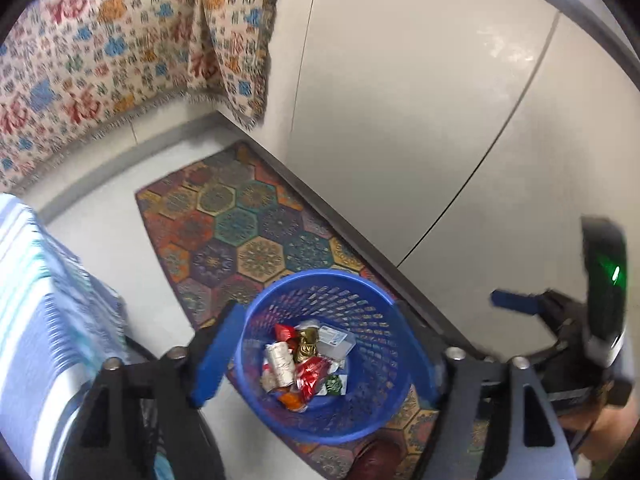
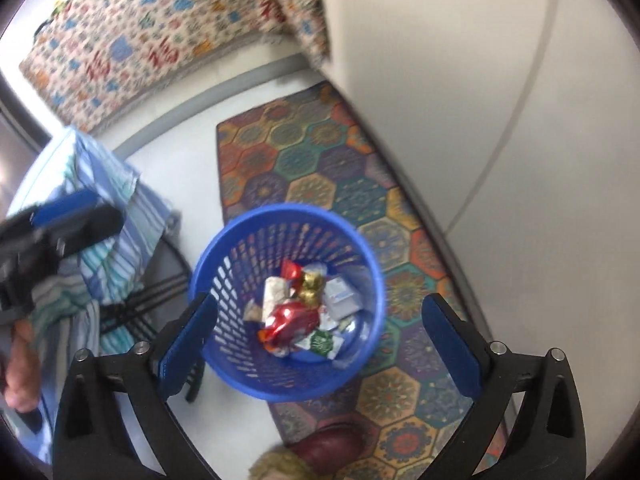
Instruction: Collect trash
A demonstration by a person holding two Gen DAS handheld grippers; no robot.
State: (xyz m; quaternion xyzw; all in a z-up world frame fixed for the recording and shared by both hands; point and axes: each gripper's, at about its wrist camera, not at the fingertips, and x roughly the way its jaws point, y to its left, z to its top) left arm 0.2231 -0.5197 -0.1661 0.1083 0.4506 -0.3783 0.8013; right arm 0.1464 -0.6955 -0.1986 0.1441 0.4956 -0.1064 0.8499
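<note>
Over the basket: both hand-held grippers point steeply down at a blue mesh wastebasket (image 2: 288, 304) standing on the floor.
Wastebasket position: it sits partly on a hexagon-patterned mat (image 2: 320, 168) and partly on pale floor (image 1: 116, 248), close beside a white wall panel (image 1: 400, 120).
Wastebasket contents: crumpled trash (image 2: 300, 312) lies on the bottom, including a red foil wrapper (image 2: 286, 318), a gold foil piece (image 2: 310, 288), a white roll-shaped item (image 1: 280, 362), a clear plastic packet (image 2: 340, 296) and a green-and-white sachet (image 2: 320, 342).
Left gripper (image 1: 320, 356): jaws spread wide, blue pads on either side of the basket opening as seen from its own camera; nothing between the pads. No earlier frame confirms motion.
Right gripper (image 2: 316, 340): jaws spread at full width, blue pads framing the basket rim; nothing held.
Cross view: the right gripper also appears at the right edge of the left wrist view, with a green light on its body; the left gripper appears at the left edge of the right wrist view, above part of a hand (image 2: 20, 380).
Surroundings: a striped blue-and-white cloth (image 1: 48, 300) drapes at the left; a patterned fabric cover (image 1: 112, 52) with red characters hangs behind the mat.
Foreground: a dark red rounded object (image 2: 336, 440) lies on the mat below the basket; its identity cannot be determined.
</note>
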